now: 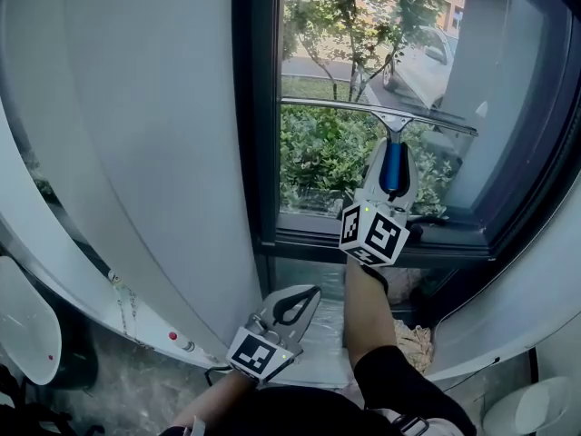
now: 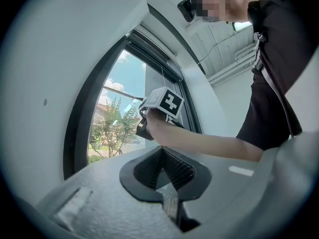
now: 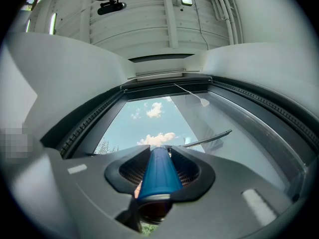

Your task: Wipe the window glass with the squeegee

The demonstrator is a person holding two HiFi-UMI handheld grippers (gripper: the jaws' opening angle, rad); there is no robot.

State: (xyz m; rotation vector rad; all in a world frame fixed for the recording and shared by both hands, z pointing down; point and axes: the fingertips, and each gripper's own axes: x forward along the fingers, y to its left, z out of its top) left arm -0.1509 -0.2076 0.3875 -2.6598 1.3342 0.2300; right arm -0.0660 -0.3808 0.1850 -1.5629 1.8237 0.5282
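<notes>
Squeegee [image 1: 368,108] — one — clamped in right gripper [image 1: 392,173]; left gripper [image 1: 307,296] closed.

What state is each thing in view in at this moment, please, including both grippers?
squeegee: held by its blue handle, blade nearly level and apparently against the pane.
right gripper: shut on the squeegee, raised to the window.
left gripper: shut, empty, held low and away from the window.
window glass: closed pane, with the blade across its upper part.

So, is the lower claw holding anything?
No, the left claw is shut on nothing; only the right claw grips the blue squeegee handle.
</notes>
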